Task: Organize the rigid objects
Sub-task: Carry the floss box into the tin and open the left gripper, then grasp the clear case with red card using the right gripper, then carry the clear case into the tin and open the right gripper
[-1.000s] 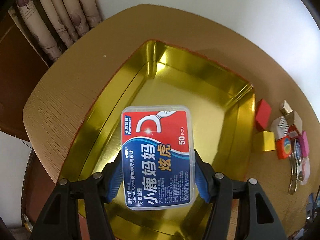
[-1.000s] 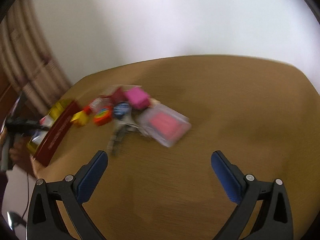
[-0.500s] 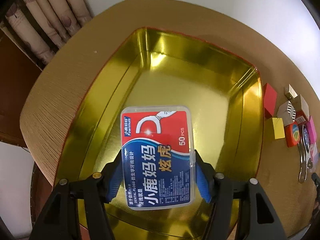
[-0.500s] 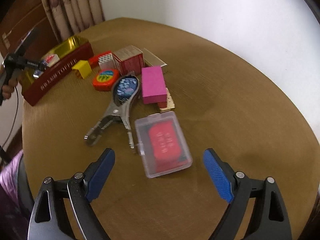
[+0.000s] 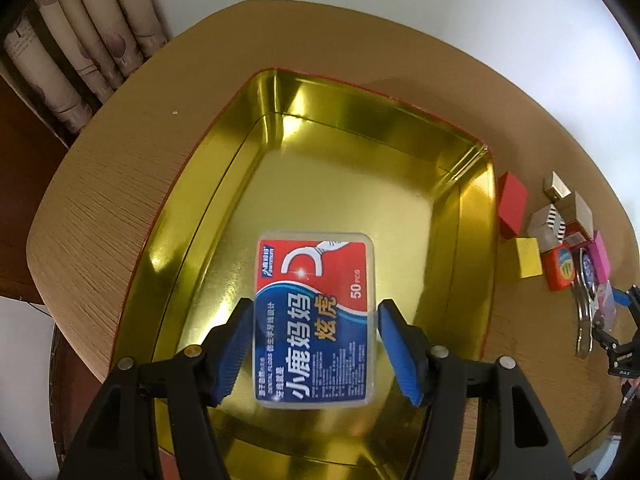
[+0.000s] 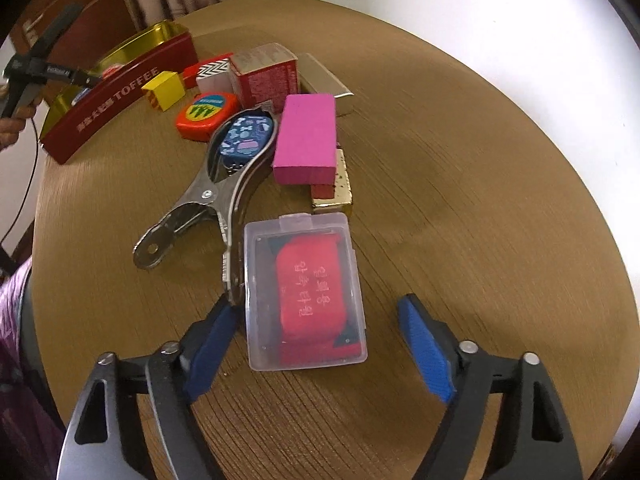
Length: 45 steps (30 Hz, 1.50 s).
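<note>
Floss box over the tin, clear case on the round table

Your left gripper (image 5: 316, 346) clamps the floss box (image 5: 315, 320) above the gold tin (image 5: 224, 184). Your right gripper (image 6: 320, 344) is closing around the clear case (image 6: 304, 292) on the wooden table (image 6: 460, 160), pads not pressing; white wall behind.

We see tin tray (image 5: 472, 216) on worktop (image 5: 120, 184), floss box (image 5: 316, 320) over its floor. Right of tray: small boxes, tape measure (image 6: 206, 114), clamp (image 6: 208, 196). Nearest us, clear case (image 6: 304, 292) beside clamp handle.
</note>
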Each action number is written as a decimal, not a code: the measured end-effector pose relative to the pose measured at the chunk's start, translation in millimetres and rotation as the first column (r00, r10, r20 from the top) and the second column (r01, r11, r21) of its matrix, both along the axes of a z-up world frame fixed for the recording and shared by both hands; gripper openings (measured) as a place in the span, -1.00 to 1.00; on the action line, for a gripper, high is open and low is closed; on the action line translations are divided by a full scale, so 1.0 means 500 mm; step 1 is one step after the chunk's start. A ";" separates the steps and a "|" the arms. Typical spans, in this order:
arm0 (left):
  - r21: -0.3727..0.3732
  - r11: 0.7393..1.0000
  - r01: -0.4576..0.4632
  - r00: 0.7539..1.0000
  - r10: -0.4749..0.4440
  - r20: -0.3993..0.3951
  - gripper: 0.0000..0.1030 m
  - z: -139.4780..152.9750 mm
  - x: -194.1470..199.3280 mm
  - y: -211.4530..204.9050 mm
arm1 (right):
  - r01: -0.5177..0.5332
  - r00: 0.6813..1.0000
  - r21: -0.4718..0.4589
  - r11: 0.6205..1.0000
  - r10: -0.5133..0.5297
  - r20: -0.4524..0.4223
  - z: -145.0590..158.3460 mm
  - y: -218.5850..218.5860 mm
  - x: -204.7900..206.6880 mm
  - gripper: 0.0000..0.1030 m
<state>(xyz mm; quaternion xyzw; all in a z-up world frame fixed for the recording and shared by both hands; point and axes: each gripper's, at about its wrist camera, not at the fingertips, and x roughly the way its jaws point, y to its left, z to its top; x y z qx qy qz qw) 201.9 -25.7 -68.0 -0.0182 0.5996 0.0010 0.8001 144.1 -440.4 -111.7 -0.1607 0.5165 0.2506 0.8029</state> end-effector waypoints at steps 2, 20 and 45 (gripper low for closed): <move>-0.010 1.000 -0.009 1.000 0.009 0.013 0.25 0.007 -0.009 -0.002 | -0.020 1.000 0.003 1.000 0.020 -0.003 0.007 0.000 0.000 0.03; -0.009 1.000 0.027 0.996 -0.027 0.083 0.25 0.062 -0.060 -0.035 | -0.054 0.997 -0.033 0.998 0.052 -0.058 0.008 0.000 -0.033 0.29; -0.032 0.999 0.044 0.987 -0.039 0.158 0.25 0.114 -0.114 -0.062 | 0.177 0.984 0.131 0.975 -0.174 -0.034 0.060 -0.099 -0.121 -0.05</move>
